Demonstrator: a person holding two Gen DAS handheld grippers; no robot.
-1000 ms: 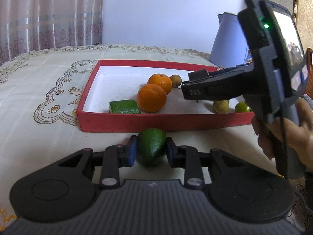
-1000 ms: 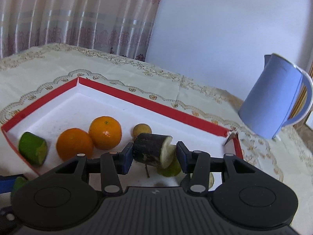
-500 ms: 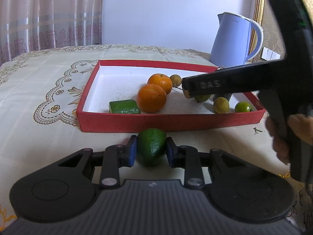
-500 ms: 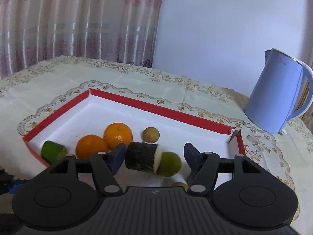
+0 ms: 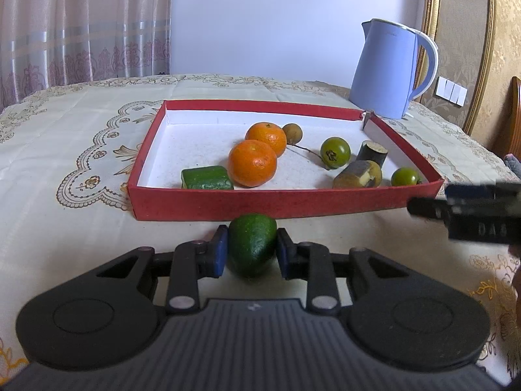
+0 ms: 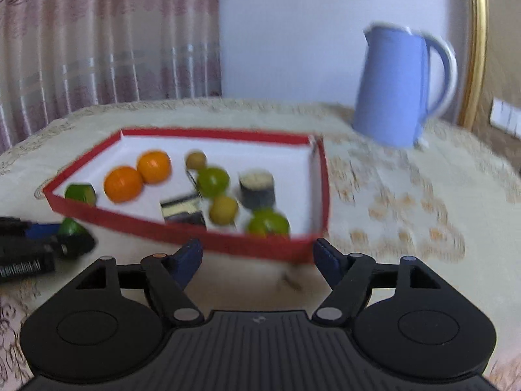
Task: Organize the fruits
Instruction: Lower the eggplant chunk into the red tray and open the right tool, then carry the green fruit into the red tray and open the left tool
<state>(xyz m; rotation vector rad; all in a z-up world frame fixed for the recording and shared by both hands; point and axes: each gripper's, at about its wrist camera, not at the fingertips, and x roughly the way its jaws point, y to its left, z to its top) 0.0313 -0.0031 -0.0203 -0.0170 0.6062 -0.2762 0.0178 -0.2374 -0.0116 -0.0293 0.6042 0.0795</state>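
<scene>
The left tongs [image 5: 250, 250] are squeezing the avocado [image 5: 252, 244] low in the frame, the right tongs [image 6: 257, 255] have just been opening and are holding nothing, and the avocado may be bumping the red box [image 5: 293, 200] wall.

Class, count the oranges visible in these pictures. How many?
2: both in the red box, touching; one orange nearer the front wall, the other orange just behind it.

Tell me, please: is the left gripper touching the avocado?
Touching. In the left wrist view, the left gripper has both blue pads pressed against the sides of the avocado, with no gap on either side.
</scene>
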